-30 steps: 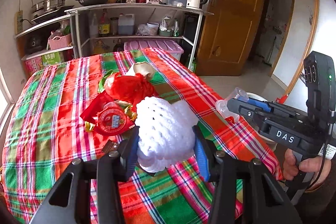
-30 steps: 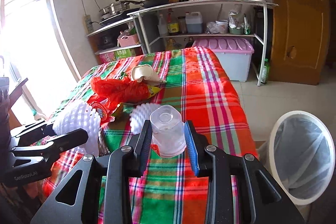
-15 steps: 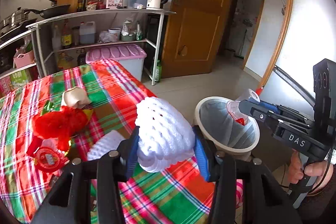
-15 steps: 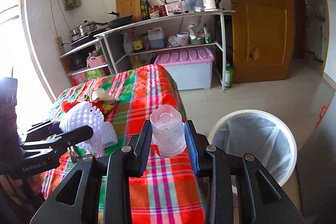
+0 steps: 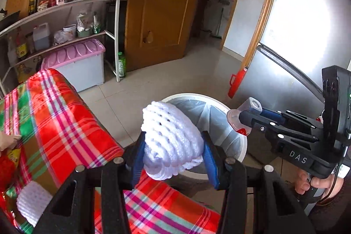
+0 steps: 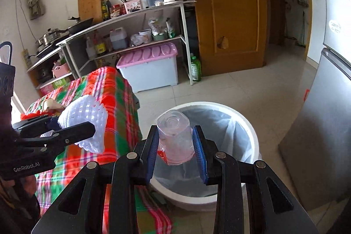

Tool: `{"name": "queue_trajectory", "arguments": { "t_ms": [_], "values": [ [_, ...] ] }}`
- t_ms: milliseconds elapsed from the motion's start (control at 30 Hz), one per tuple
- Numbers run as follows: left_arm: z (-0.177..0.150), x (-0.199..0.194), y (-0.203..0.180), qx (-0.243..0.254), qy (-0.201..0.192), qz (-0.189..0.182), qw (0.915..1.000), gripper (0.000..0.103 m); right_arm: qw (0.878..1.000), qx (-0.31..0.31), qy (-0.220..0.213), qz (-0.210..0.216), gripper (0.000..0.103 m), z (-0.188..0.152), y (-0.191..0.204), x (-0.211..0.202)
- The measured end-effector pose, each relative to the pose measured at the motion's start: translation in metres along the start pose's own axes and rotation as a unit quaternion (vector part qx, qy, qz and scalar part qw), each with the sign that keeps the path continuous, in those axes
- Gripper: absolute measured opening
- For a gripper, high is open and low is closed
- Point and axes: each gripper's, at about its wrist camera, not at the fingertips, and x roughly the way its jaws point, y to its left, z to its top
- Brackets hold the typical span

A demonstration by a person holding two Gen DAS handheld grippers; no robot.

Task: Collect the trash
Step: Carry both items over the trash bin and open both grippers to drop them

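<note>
With both loads lifted off the worktop (image 5: 72, 115), you are at the drop step: each gripper has its piece of trash and the bin (image 6: 248, 124) sits on the floor just past the worktop's end. Your right gripper (image 6: 177, 142) has its fingers clamped on a clear cup (image 6: 174, 137), bottom up, and it appears to hang over the bin's lined mouth. Your left gripper (image 5: 173, 152) squeezes a white foam net (image 5: 171, 137), which looks to be near the bin's near rim, perhaps not over it yet.

The next move, as I judge it, is to spread the right fingers and let the cup fall, then carry the net further out before you release it. The net is light and may cling to a finger.

More trash lies on the worktop: a second net (image 5: 33, 201) and red wrappers (image 5: 6, 170). Nothing blocks the bin; only the two grippers crowd each other.
</note>
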Motion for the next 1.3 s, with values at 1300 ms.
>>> {"name": "queue_trajectory", "arguments": {
  "t_ms": [1300],
  "values": [
    [-0.007,0.011,0.005,-0.026,0.022,0.032,0.9989,0.079,0.998,0.049,0.031,-0.036,0.052,-0.016,-0.033,0.026]
  ]
}}
